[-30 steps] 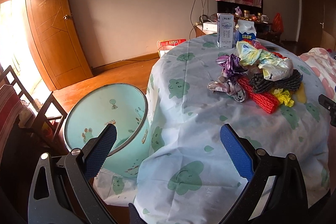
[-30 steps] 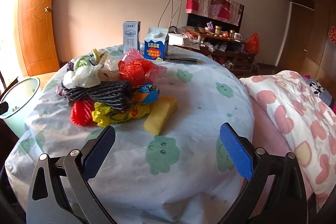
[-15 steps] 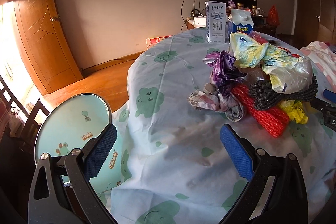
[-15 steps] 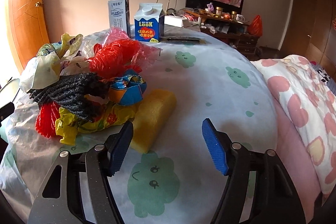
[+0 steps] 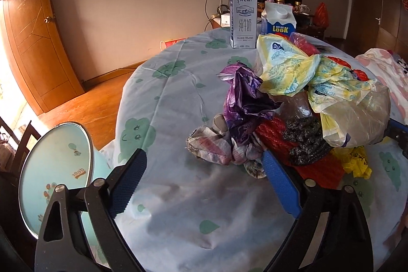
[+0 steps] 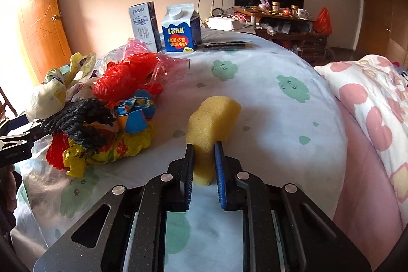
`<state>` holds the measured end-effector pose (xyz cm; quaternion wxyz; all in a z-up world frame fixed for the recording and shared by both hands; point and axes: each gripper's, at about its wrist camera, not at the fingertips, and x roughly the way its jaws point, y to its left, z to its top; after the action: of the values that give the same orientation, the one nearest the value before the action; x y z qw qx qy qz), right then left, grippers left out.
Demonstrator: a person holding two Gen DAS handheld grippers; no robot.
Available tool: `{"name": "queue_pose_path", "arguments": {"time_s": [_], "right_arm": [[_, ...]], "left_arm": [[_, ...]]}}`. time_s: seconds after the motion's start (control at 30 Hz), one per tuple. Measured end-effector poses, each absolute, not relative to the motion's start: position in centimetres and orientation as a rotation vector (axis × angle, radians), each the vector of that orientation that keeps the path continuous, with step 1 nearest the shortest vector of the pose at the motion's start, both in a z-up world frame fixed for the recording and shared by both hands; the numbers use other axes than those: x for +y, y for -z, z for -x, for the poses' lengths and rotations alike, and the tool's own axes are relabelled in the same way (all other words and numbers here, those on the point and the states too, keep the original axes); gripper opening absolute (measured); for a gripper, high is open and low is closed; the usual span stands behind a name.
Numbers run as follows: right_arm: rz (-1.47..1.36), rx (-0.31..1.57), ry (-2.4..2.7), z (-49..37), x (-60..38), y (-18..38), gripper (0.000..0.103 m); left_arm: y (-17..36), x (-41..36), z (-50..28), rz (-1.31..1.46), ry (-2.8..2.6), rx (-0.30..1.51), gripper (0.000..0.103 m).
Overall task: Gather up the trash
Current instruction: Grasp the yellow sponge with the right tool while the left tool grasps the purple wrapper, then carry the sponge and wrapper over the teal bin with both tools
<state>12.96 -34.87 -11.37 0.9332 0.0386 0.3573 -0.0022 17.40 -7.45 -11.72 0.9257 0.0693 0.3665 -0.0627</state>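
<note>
A heap of trash lies on the round table [image 5: 178, 83]: a crumpled rag [image 5: 211, 147], a purple foil bag [image 5: 244, 98], a yellow-white plastic bag [image 5: 288, 68], red netting [image 6: 127, 80] and black netting [image 6: 79, 116]. My left gripper [image 5: 204, 157] hovers low over the cloth with its jaws closing. Nothing is pressed between them, and the rag lies just beyond the right fingertip. My right gripper [image 6: 204, 147] is closing, and its pads squeeze the near end of a yellow sponge [image 6: 214, 116] on the table.
A teal bin [image 5: 56, 170] stands on the floor left of the table. Two cartons [image 5: 242, 19] [image 6: 181, 29] stand at the table's far side. A pink flowered blanket [image 6: 369, 106] lies to the right, and a wooden door [image 5: 33, 42] and a chair [image 5: 23, 142] to the left.
Both grippers moved forward and down toward the heap. The right jaws went from wide open to pinching the sponge. The bin slid toward the lower left of the left wrist view.
</note>
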Motion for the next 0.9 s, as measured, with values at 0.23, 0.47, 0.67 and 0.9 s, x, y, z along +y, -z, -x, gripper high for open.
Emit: {"name": "queue_pose_path", "arguments": {"time_s": [0.23, 0.47, 0.67, 0.9], "right_arm": [[-0.074, 0.689, -0.008, -12.0, -35.1, 10.8, 0.017], [-0.052, 0.6, -0.026, -10.7, -34.0, 7.7, 0.017], [-0.022, 0.554, -0.093, -10.0, -31.3, 5.2, 0.017], [0.025, 0.532, -0.147, -10.5, -27.9, 3.8, 0.017]], "left_arm": [[12.3, -7.3, -17.6, -0.111, 0.227, 0.8, 0.011], [10.1, -4.1, -14.9, -0.082, 0.244, 0.762, 0.007], [8.1, -1.8, -12.6, -0.098, 0.212, 0.701, 0.004], [7.1, 1.6, -11.5, -0.072, 0.176, 0.679, 0.001]]}}
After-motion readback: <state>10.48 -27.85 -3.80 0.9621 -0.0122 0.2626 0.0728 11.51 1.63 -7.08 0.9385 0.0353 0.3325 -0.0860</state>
